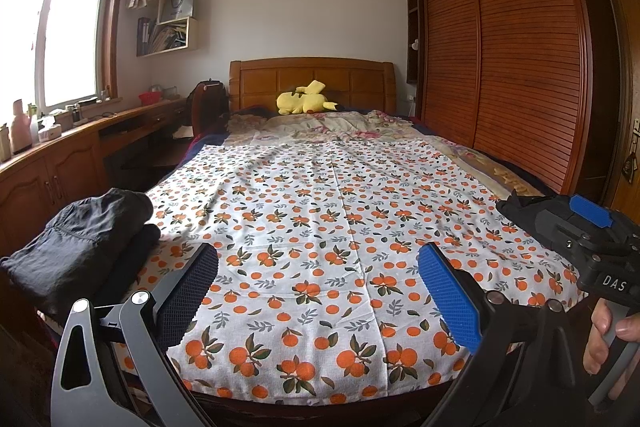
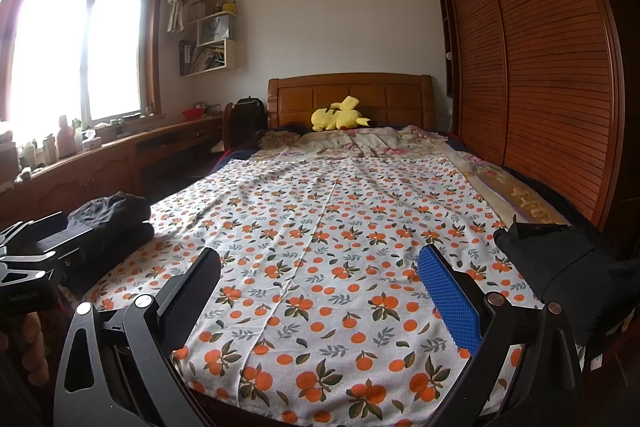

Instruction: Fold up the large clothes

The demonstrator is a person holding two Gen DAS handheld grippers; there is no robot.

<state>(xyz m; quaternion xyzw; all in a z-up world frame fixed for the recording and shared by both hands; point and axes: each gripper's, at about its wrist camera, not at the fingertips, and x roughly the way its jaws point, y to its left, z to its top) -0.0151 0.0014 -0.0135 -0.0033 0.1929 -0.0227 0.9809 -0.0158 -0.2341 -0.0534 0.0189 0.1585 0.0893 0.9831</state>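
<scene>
Both wrist cameras sit low at the foot edge of the bed, looking along it toward the headboard. The left view stands nearer the bed's left side, the right view nearer the wardrobe side. Both share the orange-print sheet, headboard and window.

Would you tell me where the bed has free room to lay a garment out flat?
The orange-print sheet is free between the folded dark stack at left and the dark garment at right. The headboard end is crowded: rumpled quilt, yellow plush.
</scene>
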